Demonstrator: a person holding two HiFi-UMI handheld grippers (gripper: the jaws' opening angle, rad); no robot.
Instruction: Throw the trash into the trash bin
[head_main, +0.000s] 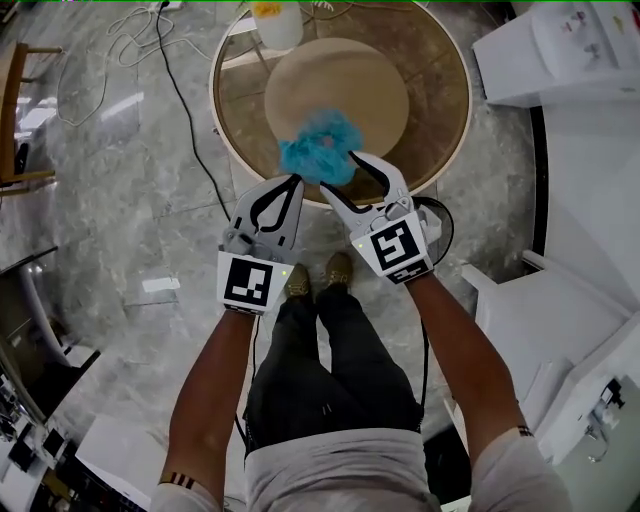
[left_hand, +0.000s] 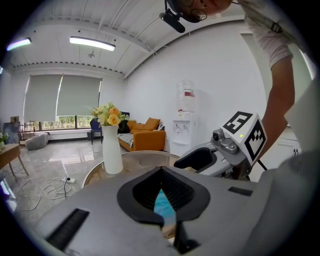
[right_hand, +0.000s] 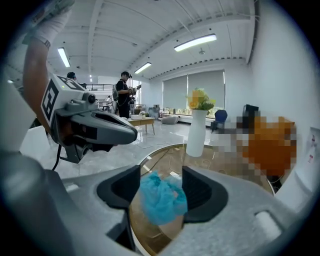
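A crumpled blue piece of trash (head_main: 320, 145) lies on the round glass table (head_main: 440, 150) near its front edge. My right gripper (head_main: 338, 172) reaches over that edge, open, one finger on each side of the blue trash (right_hand: 162, 200); the pads do not press it. My left gripper (head_main: 293, 182) is just left of it at the table's rim, shut with nothing in it. Through the left gripper (left_hand: 167, 227) a sliver of the blue trash (left_hand: 162, 206) shows. No trash bin is in view.
A white vase with yellow flowers (head_main: 278, 22) stands at the table's far side. A black cable (head_main: 180, 90) runs over the marble floor on the left. White furniture (head_main: 560, 50) lines the right side. A person (right_hand: 124, 95) stands far back.
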